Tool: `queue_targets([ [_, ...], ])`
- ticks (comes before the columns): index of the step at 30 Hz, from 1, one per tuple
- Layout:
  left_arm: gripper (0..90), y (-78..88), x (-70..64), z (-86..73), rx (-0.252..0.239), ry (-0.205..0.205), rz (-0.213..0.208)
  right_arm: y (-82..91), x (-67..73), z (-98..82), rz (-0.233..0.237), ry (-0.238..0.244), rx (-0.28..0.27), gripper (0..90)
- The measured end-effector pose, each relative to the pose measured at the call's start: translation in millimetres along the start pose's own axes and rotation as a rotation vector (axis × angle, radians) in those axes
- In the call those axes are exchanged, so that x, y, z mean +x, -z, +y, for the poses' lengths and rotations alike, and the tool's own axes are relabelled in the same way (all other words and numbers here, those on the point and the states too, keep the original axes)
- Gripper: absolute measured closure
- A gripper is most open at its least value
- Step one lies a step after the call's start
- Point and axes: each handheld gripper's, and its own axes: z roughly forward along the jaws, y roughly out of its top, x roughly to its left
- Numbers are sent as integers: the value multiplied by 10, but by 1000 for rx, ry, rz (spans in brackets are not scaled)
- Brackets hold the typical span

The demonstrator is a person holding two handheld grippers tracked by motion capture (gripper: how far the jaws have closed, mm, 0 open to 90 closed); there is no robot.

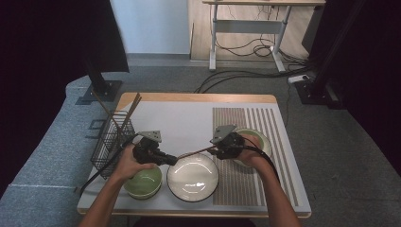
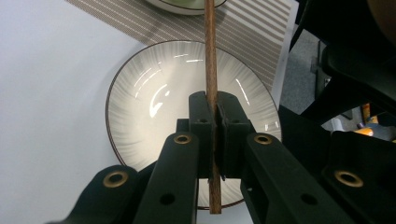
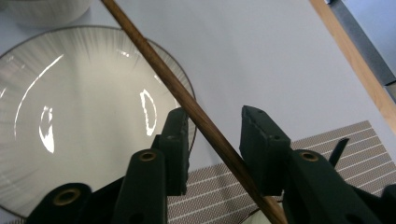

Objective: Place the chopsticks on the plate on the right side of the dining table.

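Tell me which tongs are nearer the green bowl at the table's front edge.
Left. The left tongs hang just above and behind the green bowl, shut on a chopstick; the right tongs sit beyond the white plate.

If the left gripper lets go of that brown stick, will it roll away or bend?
Probably no bending: the chopstick looks like wood and runs dead straight while the left gripper clamps it. It looks round and smooth, so it might roll on the flat table. It seems thin and light. The right gripper has jaws apart around it.
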Motion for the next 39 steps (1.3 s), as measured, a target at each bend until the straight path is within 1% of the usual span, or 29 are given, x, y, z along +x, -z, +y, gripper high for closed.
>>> queue_targets([
  [2,861,16,11,0,-19,7,-16,-5,16,-19,6,18,15,664],
  [4,860,36,27,-2,-39,19,-29,-12,29,-38,22,40,32,693],
  [6,859,51,49,-9,-64,29,-45,-16,53,-54,28,55,34,714],
  [8,852,68,62,-14,-90,40,-38,-18,66,-63,38,67,37,734],
  [9,843,76,72,-17,-98,41,-28,-20,73,-69,43,72,37,744],
  [10,830,81,77,-20,-105,43,-8,-22,76,-76,53,79,33,756],
  [11,810,82,83,-23,-113,44,18,-22,83,-81,63,80,30,768],
  [13,751,85,101,-25,-130,62,69,-16,94,-87,83,81,23,791],
  [15,669,94,114,-21,-158,87,94,-13,109,-89,98,81,7,812],
  [16,620,97,113,-18,-164,92,109,-14,119,-90,108,80,2,822],
  [17,599,102,109,-14,-171,98,136,-16,124,-92,113,80,-1,827],
  [18,577,104,104,-12,-178,103,150,-25,131,-101,122,75,-16,833],
  [20,536,118,95,-7,-192,115,183,-25,132,-111,129,67,-22,839],
  [21,523,125,88,-7,-200,118,195,-29,129,-121,134,66,-34,841],
  [24,498,140,77,-5,-215,125,213,-27,131,-145,133,48,-41,843],
  [25,489,150,65,-5,-229,129,222,-26,125,-155,135,50,-47,843],
  [26,474,150,65,-5,-229,129,222,-26,125,-155,135,50,-47,843],
  [27,474,155,59,-5,-235,128,225,-16,124,-173,141,41,-60,844],
  [30,457,165,40,-7,-251,133,235,1,128,-209,144,24,-72,844],
  [33,443,170,27,-12,-249,130,257,17,133,-254,143,12,-85,844],
  [39,433,168,-11,-26,-251,119,268,47,164,-347,139,-3,-112,844],
])
